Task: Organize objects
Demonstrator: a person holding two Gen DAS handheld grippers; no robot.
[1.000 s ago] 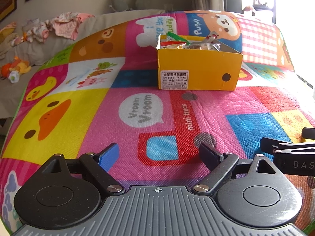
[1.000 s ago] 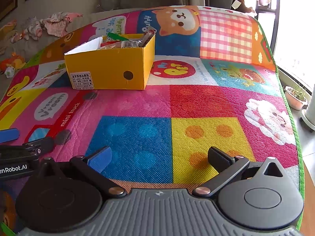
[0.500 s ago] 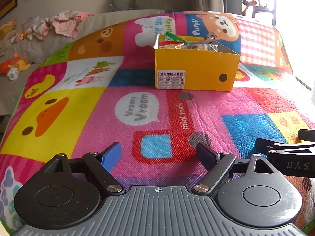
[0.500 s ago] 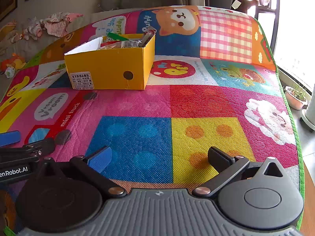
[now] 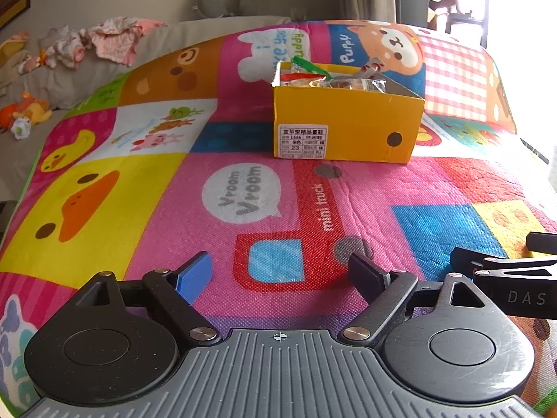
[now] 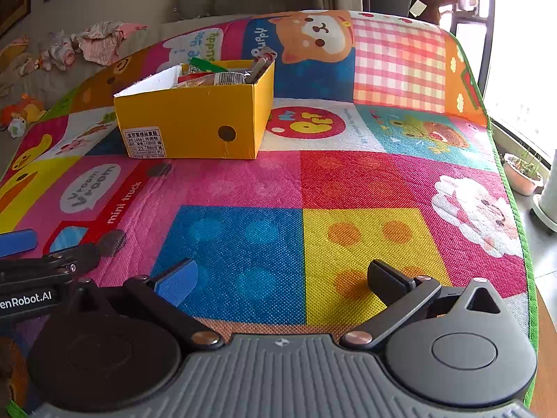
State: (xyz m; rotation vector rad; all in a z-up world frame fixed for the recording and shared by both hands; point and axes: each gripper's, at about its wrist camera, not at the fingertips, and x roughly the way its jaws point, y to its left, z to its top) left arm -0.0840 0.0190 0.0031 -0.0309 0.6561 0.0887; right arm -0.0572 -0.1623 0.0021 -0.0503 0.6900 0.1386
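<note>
Both your tongs wide, empty, low over the play mat.

Your left tongs (image 5: pixel 280 271) sit over the mat's (image 5: pixel 216 261) red truck print, jaws spread, nothing betw. them; right tongs (image 6: pixel 278 278) alongside over blue/yellow squares, also spread. 1 yellow cardboard box (image 6: pixel 195 118) ahead, well apart from both, upright, open top, white label + dark dot on near side, packed w/ wrappers (image 6: pixel 209 76); count unclear.

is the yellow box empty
No, the yellow box on the play mat holds several packets and wrappers that stick up above its rim.
</note>
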